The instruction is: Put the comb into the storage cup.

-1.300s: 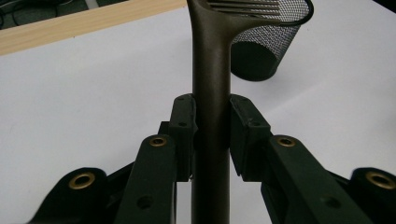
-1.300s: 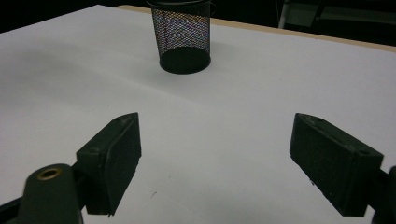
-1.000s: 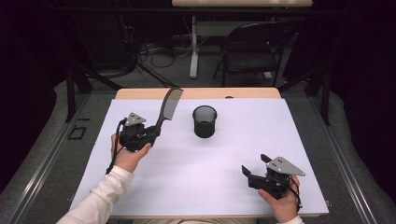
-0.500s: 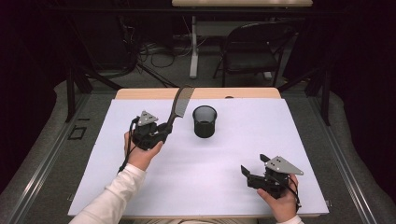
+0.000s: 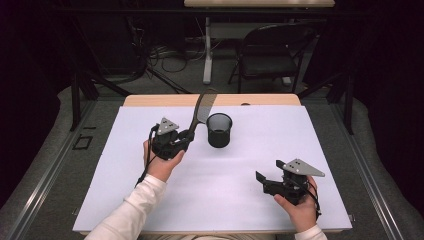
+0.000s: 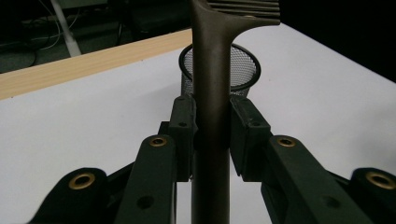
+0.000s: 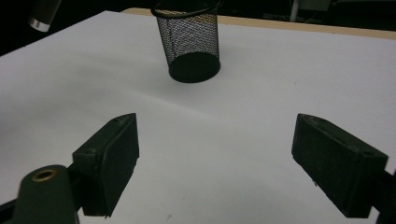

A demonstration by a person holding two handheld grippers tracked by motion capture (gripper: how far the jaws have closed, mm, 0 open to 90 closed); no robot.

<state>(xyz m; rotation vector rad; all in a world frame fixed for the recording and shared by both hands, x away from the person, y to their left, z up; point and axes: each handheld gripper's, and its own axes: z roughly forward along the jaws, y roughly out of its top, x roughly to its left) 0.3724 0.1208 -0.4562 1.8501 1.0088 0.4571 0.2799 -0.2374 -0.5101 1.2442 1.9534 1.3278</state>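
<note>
- Clearly, the left gripper [image 5: 187,136] is clenched on the handle of a dark comb [image 5: 202,109]; both pads press it from the two sides.
- The comb stands tilted above the white worktop [image 5: 250,170], its toothed end up, just beside the black mesh cup [image 5: 219,130].
- The right gripper [image 5: 267,172] is released, jaws wide apart with nothing between them, low over the worktop and well apart from the cup.
</note>
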